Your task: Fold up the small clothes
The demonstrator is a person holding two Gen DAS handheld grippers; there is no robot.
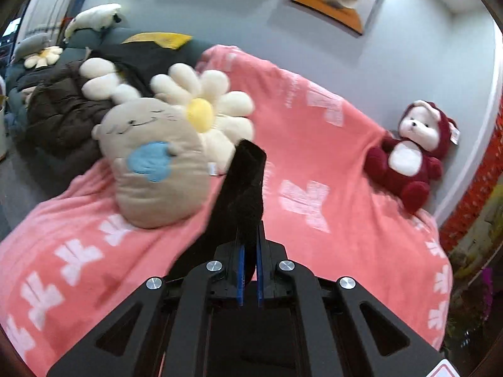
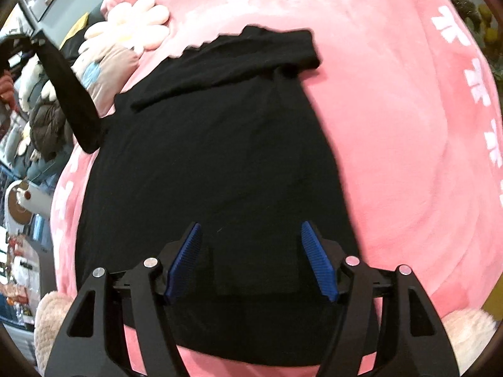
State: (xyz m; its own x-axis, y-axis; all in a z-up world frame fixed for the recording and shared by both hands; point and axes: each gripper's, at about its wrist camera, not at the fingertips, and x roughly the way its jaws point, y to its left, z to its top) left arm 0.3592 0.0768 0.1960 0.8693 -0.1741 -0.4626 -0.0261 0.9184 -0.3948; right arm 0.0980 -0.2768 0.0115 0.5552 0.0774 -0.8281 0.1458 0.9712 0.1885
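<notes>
A black garment (image 2: 220, 157) lies spread on the pink blanket (image 2: 393, 125), its far sleeve (image 2: 235, 59) folded across the top. My right gripper (image 2: 250, 235) is open just above its near part, blue pads (image 2: 185, 260) wide apart. My left gripper (image 1: 250, 238) is shut on the garment's other black sleeve (image 1: 245, 185) and holds it lifted above the blanket (image 1: 314, 163). In the right wrist view that lifted sleeve (image 2: 72, 94) hangs at the left.
A beige face cushion (image 1: 151, 163) and a daisy cushion (image 1: 204, 110) sit on the blanket at the left. A red and white plush bear (image 1: 411, 154) sits against the wall at the right. A brown jacket (image 1: 59, 116) lies further left.
</notes>
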